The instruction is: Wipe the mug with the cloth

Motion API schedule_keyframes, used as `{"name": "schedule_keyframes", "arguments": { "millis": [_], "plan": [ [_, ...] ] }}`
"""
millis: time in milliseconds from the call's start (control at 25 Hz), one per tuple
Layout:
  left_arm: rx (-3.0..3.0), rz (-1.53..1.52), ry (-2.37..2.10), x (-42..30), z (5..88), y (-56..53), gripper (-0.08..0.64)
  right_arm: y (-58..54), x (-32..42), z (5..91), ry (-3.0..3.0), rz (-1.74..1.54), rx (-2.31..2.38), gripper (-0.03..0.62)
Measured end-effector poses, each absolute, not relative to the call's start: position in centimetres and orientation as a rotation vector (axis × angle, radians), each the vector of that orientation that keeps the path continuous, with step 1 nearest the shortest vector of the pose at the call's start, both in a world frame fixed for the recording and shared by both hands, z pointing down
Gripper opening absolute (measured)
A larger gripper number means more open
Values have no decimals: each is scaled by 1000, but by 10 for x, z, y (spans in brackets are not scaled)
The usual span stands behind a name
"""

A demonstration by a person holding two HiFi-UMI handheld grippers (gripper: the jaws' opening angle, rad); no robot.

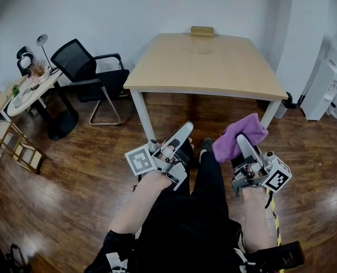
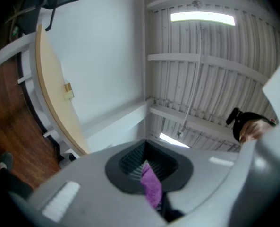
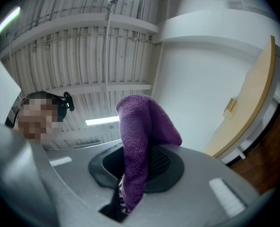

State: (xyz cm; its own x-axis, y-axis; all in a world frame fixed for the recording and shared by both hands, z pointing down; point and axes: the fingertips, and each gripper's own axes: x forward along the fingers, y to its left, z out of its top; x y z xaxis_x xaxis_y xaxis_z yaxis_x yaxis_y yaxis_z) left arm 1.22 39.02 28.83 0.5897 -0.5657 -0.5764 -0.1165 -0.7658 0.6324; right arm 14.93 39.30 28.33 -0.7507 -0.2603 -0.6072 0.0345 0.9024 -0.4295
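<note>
A purple cloth (image 1: 238,136) hangs from my right gripper (image 1: 243,141), which is shut on it and points up and forward over the person's lap. In the right gripper view the cloth (image 3: 139,141) rises from between the jaws and folds over the gripper (image 3: 136,170). My left gripper (image 1: 184,131) is beside it to the left, shut, with nothing on it in the head view. In the left gripper view a thin purple strip (image 2: 151,187) shows in the slit of the gripper (image 2: 149,174). No mug is in any view.
A light wooden table (image 1: 208,61) stands ahead with a small tan block (image 1: 202,31) at its far edge. A black chair (image 1: 88,75) and a round side table (image 1: 29,90) are at the left, a white cabinet (image 1: 321,90) at the right. The floor is dark wood.
</note>
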Motion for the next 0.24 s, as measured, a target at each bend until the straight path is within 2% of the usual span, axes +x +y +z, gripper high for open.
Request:
{"name": "schedule_keyframes", "arguments": {
  "millis": [240],
  "plan": [
    [2275, -1094, -541, 13, 288, 392, 2, 393, 152, 285, 2375, -528, -174, 60]
  ]
}}
